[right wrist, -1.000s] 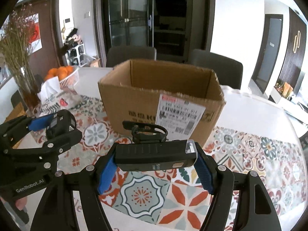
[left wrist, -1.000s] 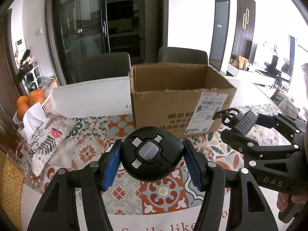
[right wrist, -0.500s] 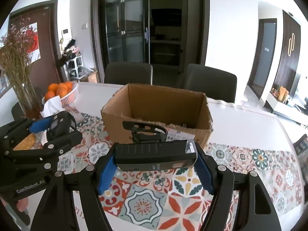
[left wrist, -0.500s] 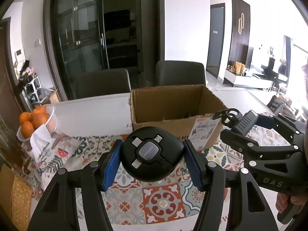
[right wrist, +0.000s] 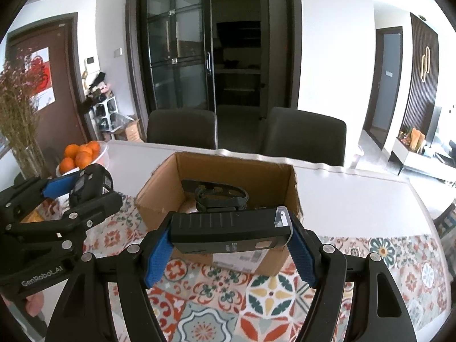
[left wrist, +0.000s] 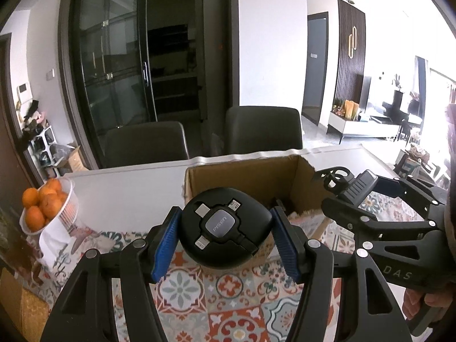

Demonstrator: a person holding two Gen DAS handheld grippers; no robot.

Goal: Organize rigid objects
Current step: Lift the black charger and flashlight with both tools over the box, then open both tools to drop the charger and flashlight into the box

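Observation:
My left gripper (left wrist: 225,242) is shut on a round black cable reel (left wrist: 225,228) marked PISEN, held above the near left wall of an open cardboard box (left wrist: 245,173). My right gripper (right wrist: 230,245) is shut on a long black flashlight (right wrist: 230,229) with a ring mount on top, held above the near wall of the same box (right wrist: 159,182). Each gripper shows in the other's view: the right one (left wrist: 367,196) at the right, the left one (right wrist: 82,188) at the left. Something dark lies inside the box, mostly hidden.
The box stands on a patterned cloth (right wrist: 268,296) over a white table (right wrist: 350,179). A white bowl of oranges (left wrist: 42,205) and a vase of dried flowers (right wrist: 20,131) stand at the left. Two dark chairs (right wrist: 182,128) are behind the table.
Both grippers have risen with their objects and moved toward the box, so its open top and inside now show from above. Neither grip has changed.

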